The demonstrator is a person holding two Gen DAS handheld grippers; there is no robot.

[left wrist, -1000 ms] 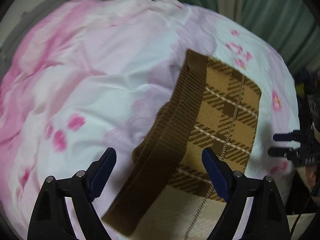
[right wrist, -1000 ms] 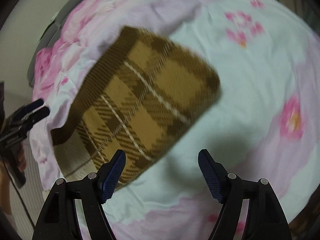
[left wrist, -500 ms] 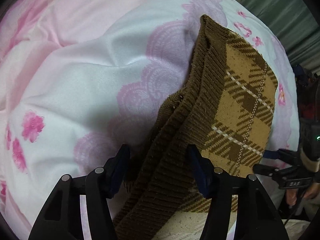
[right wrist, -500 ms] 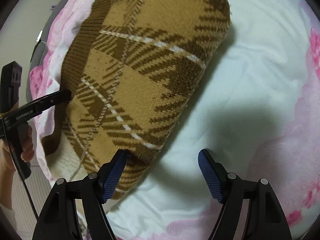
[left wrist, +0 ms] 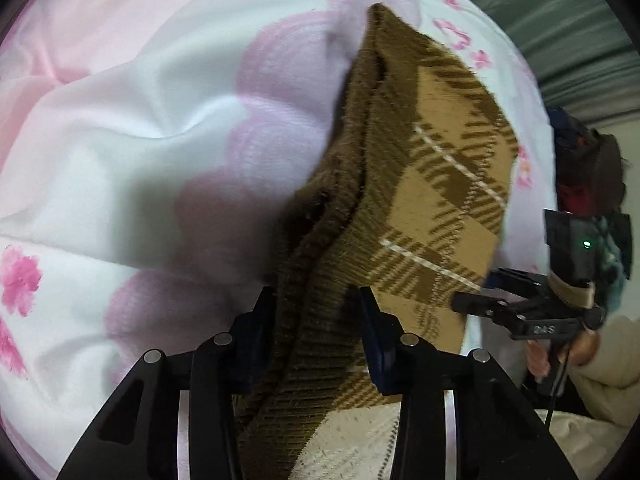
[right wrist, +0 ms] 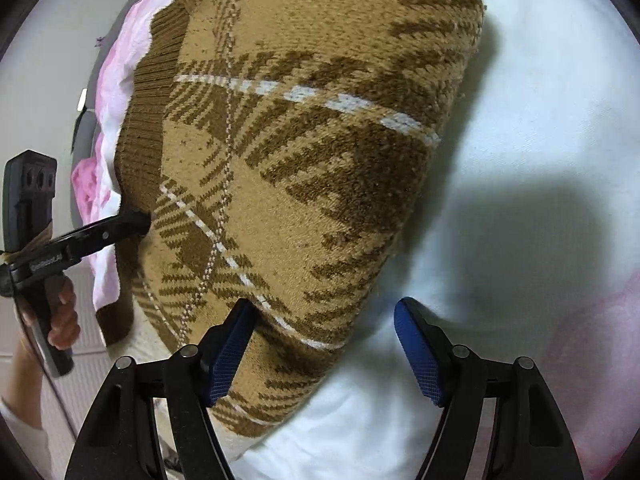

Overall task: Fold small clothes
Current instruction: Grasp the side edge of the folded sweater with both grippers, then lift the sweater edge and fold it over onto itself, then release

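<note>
A tan and brown plaid knit garment [left wrist: 448, 184] lies on floral bedding, its dark ribbed hem [left wrist: 320, 320] running toward the left wrist camera. My left gripper [left wrist: 316, 296] points steeply down; its jaws are closing and both pads touch the ribbed hem between them. Seen from the right wrist, the left gripper [right wrist: 138, 218] nips that hem at the garment's left edge. My right gripper [right wrist: 324, 308] has its jaws closing slowly but still wide: the left pad [right wrist: 228, 356] lies over the garment [right wrist: 304, 152] near its lower corner, the right pad over bare bedding. In the left wrist view the right gripper [left wrist: 476, 288] sits by the garment's right edge.
White bedding with pink flowers [left wrist: 132, 152] covers the soft, wrinkled surface and continues to the right of the garment [right wrist: 540, 128]. A green curtain [left wrist: 560, 20] hangs behind. A hand [right wrist: 64, 312] and a cream sleeve [left wrist: 600, 372] hold the gripper handles at the bed's edge.
Both grippers came down close to the garment. The left jaws narrowed from wide open to touching the ribbed hem. The right gripper's left finger now overlaps the garment's lower corner.
</note>
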